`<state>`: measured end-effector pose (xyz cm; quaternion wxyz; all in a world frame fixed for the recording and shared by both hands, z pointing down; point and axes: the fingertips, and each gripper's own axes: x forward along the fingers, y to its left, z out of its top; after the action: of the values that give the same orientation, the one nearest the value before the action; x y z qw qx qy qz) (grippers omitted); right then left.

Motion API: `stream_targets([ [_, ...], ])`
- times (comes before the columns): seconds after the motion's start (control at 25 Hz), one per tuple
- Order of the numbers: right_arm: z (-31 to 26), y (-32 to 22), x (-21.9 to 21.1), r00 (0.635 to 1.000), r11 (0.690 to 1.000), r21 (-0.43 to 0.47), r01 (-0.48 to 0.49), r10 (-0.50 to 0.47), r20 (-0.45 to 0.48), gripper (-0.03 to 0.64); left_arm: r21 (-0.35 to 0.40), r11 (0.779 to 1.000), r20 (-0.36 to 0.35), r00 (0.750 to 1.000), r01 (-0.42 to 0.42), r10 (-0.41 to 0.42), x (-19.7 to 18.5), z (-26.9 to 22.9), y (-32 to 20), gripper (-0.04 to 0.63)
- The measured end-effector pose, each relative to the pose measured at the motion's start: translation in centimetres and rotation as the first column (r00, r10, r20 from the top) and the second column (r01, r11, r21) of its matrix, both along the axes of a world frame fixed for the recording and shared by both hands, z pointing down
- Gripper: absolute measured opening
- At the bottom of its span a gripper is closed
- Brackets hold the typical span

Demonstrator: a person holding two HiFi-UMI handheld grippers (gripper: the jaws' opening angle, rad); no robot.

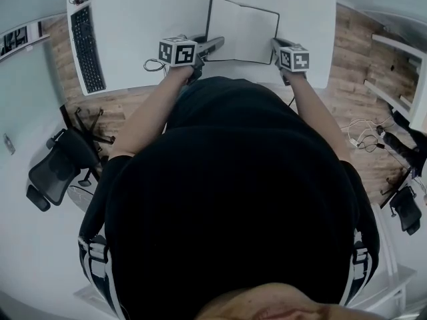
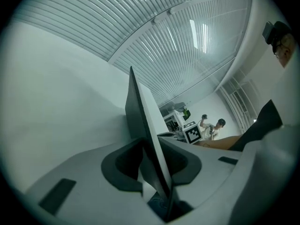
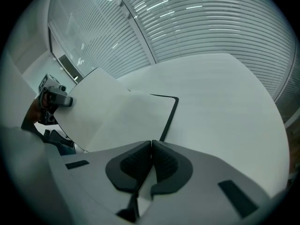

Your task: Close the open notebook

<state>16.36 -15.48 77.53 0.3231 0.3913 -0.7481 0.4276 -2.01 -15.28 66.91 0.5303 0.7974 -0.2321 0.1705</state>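
The notebook (image 1: 243,29) lies open on the white desk (image 1: 147,12), white pages up inside a black cover. My left gripper (image 1: 217,43) is at its near left corner. In the left gripper view the raised left cover (image 2: 140,121) stands edge-on between the jaws of that gripper (image 2: 152,153), which are apart and not pressing on it. My right gripper (image 1: 275,43) sits at the near right corner. In the right gripper view the right gripper (image 3: 151,146) has its pads together at the edge of the notebook (image 3: 117,116); whether they nip a page is hidden.
A black keyboard (image 1: 87,39) lies at the desk's left end, and a thin cable (image 1: 152,65) curls near the front edge. An office chair (image 1: 60,162) stands on the wooden floor to the left. People (image 2: 211,125) stand far off in the room.
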Motion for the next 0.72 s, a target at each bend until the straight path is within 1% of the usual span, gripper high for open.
stream_targets([
  [0.16,0.1,-0.1,0.1,1.0,1.0,-0.015,-0.007,0.008,0.015,0.038,0.019,0.999,0.028,0.999,-0.041,0.04,0.6,-0.4,0.0,0.121],
  [0.4,0.0,0.0,0.2,0.999,1.0,-0.011,-0.023,0.023,0.029,0.038,0.016,0.998,0.045,0.997,-0.067,0.066,1.9,-0.6,0.0,0.133],
  [0.52,-0.1,0.1,0.3,0.998,1.0,0.006,-0.025,0.024,0.052,0.038,0.017,0.995,0.055,0.994,-0.098,0.097,3.0,-0.7,0.2,0.165],
  [0.6,-0.1,0.2,0.4,0.998,1.0,0.011,-0.026,0.025,0.059,0.038,0.022,0.992,0.055,0.991,-0.127,0.126,3.9,-0.9,0.6,0.193],
  [0.72,-0.1,0.1,0.2,0.997,1.0,0.007,-0.028,0.028,0.069,0.038,0.034,0.989,0.029,0.989,-0.146,0.145,4.8,-1.7,0.5,0.198],
])
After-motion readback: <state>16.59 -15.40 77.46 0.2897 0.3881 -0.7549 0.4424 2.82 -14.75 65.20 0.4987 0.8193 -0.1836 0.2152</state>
